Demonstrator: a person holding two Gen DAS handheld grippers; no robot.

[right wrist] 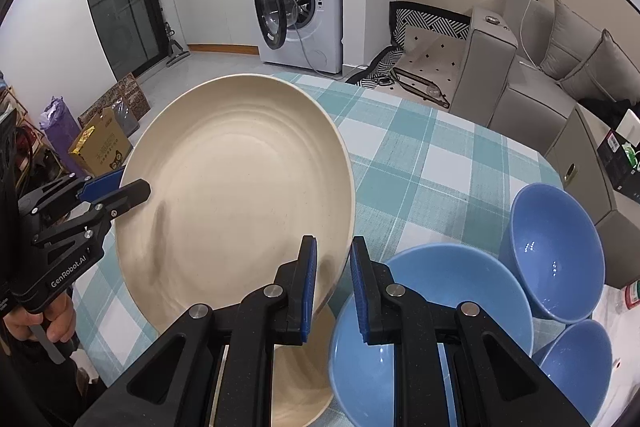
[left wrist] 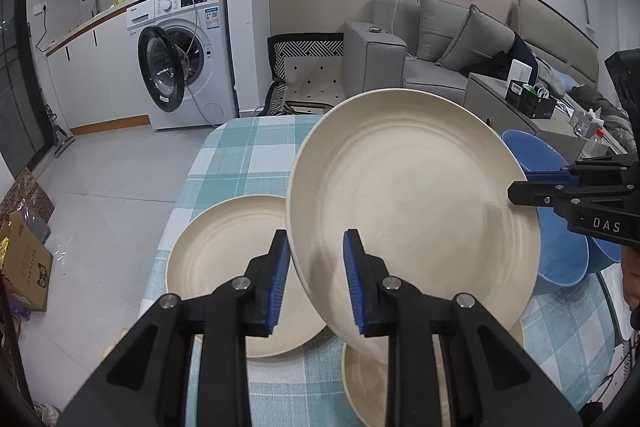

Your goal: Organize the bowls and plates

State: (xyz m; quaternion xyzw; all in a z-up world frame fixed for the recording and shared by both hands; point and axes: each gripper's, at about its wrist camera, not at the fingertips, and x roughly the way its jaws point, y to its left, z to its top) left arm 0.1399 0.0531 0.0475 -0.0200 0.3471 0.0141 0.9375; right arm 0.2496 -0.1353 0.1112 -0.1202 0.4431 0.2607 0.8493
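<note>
A cream plate [left wrist: 412,211] is held tilted above the checked table, between both grippers; it also shows in the right wrist view [right wrist: 236,195]. My left gripper [left wrist: 316,283] straddles its left rim, jaws slightly apart. My right gripper [right wrist: 333,287] straddles its opposite rim, jaws a little apart, and shows in the left wrist view [left wrist: 520,183]. A second cream plate [left wrist: 224,267] lies flat on the table to the left. A third cream plate [left wrist: 368,383] lies under the raised one. Three blue bowls [right wrist: 432,311] [right wrist: 556,247] [right wrist: 576,367] stand to the right.
The table [right wrist: 420,155] has a teal and white checked cloth. Beyond it are a washing machine [left wrist: 184,55] with its door open, a grey sofa [left wrist: 440,43] and a low cabinet [left wrist: 504,99] with boxes. Cardboard boxes [left wrist: 28,267] sit on the floor at left.
</note>
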